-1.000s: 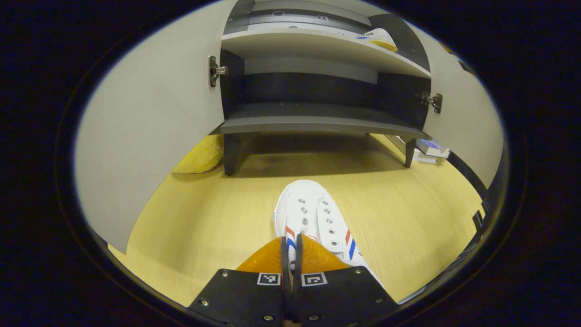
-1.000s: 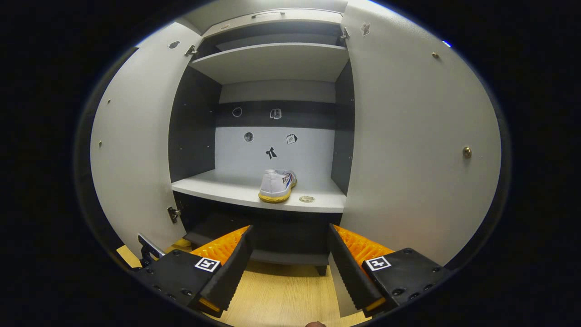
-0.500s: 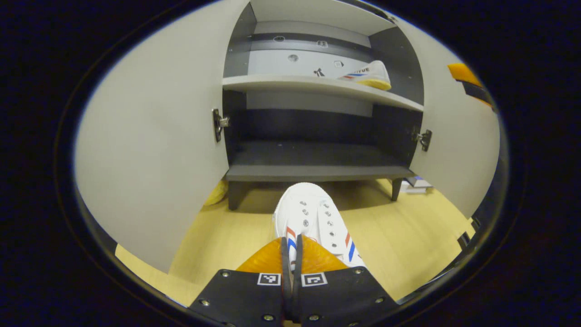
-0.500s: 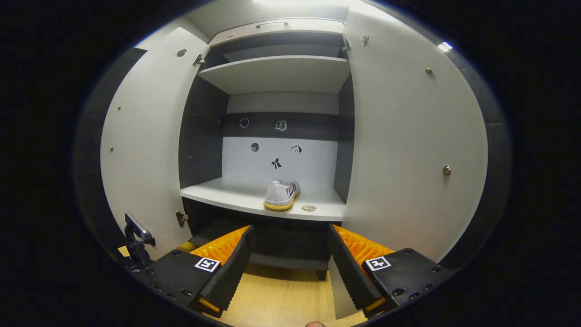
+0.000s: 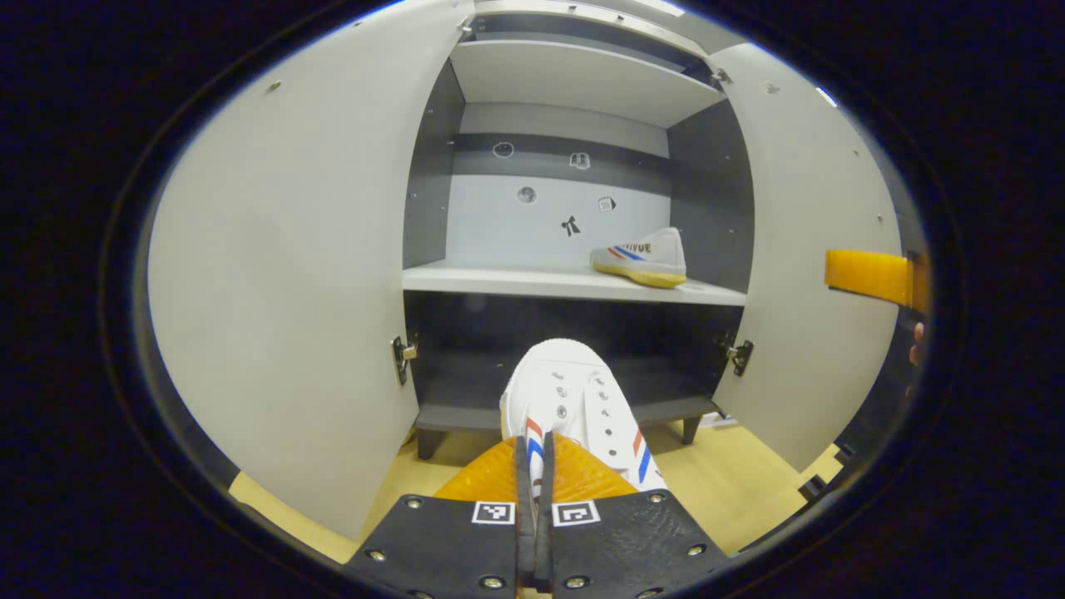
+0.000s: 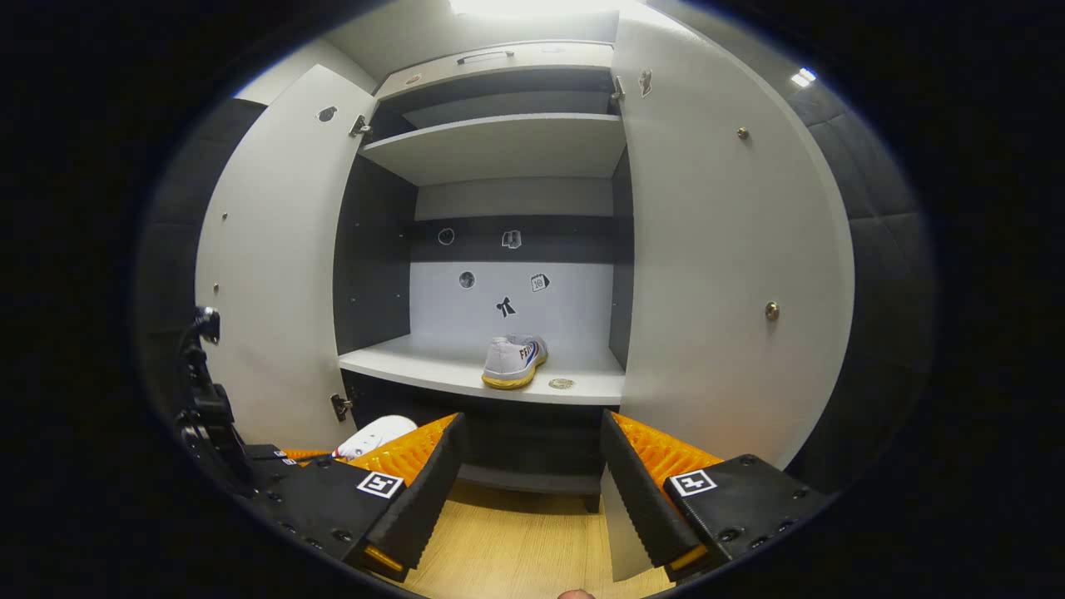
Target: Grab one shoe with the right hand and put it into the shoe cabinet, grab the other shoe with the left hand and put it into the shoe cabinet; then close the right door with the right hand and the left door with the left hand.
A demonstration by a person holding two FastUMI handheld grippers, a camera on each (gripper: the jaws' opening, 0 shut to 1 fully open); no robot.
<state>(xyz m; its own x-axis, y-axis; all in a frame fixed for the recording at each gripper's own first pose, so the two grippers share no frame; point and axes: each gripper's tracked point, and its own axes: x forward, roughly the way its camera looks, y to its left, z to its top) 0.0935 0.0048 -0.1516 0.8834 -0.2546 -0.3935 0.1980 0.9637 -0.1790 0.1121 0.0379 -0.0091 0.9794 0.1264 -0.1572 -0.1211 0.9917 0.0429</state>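
My left gripper (image 5: 533,453) is shut on the side wall of a white sneaker (image 5: 574,399) with red and blue stripes, held in the air before the open shoe cabinet (image 5: 574,283), toe toward its lower bay. A matching sneaker (image 5: 641,255) rests on the right part of the middle shelf, also seen from behind as the shelved shoe (image 6: 514,361). My right gripper (image 6: 529,462) stands open with nothing between its fingers, facing the cabinet. The held sneaker's toe (image 6: 376,433) peeks in at lower left there. Both doors, left (image 5: 291,274) and right (image 5: 819,266), stand wide open.
The light wood floor (image 6: 516,549) lies under the cabinet. A small round disc (image 6: 562,383) sits on the middle shelf by the shoe. Small stickers (image 6: 504,307) dot the back panel. The other gripper's finger (image 5: 869,277) shows at the right edge.
My left gripper has risen and tilted up with the sneaker, lifting it off the floor toward the cabinet. The right gripper drew back slightly and stays open.
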